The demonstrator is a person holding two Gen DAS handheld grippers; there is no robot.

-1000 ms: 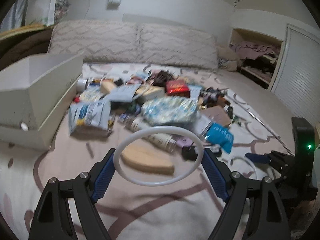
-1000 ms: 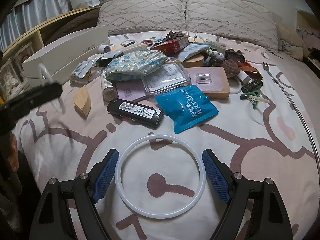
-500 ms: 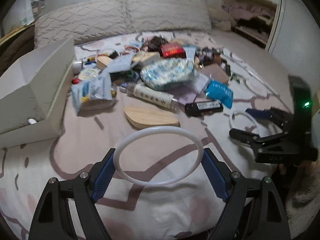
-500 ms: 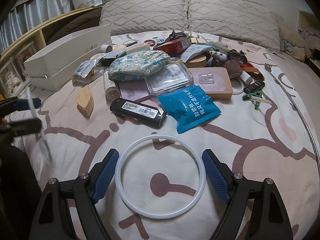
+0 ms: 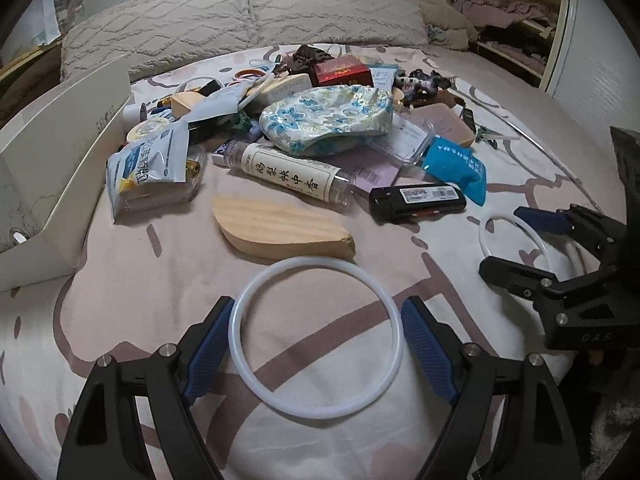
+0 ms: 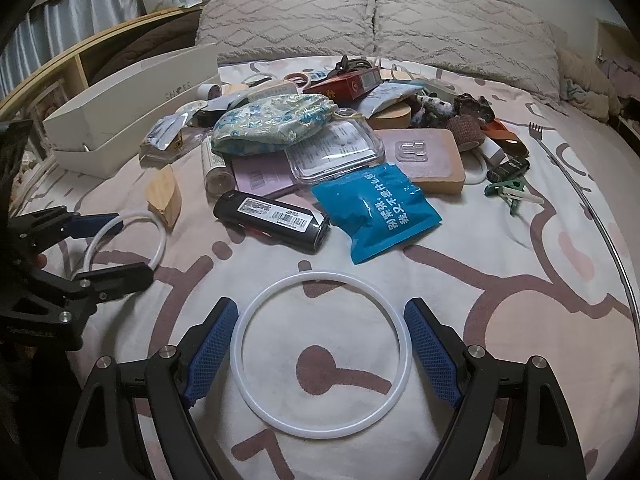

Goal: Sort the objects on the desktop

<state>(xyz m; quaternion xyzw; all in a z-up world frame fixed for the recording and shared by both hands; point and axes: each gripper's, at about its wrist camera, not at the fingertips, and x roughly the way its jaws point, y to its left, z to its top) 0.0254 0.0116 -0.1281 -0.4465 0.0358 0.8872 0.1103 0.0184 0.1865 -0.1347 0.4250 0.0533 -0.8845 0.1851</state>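
A heap of small objects lies on the bed: a floral pouch (image 5: 326, 118), a labelled bottle (image 5: 290, 174), a wooden block (image 5: 280, 230), a black lighter (image 5: 416, 202) and a blue sachet (image 6: 376, 210). My left gripper (image 5: 316, 344) holds a white ring (image 5: 240, 344) between its blue pads, just above the bedsheet near the front edge. My right gripper (image 6: 320, 354) holds a second white ring (image 6: 406, 356) the same way. Each gripper shows in the other's view, the right one (image 5: 516, 240) with its ring and the left one (image 6: 108, 246) with its ring.
A white open box (image 5: 60, 148) stands at the left of the heap. Two pillows (image 5: 248, 20) lie along the head of the bed. A long thin metal rod (image 6: 592, 216) lies on the right. An open closet (image 5: 516, 24) is at the far right.
My left gripper has come down and nearer to the bed with its ring, now close beside the right gripper. The right gripper has stayed almost still.
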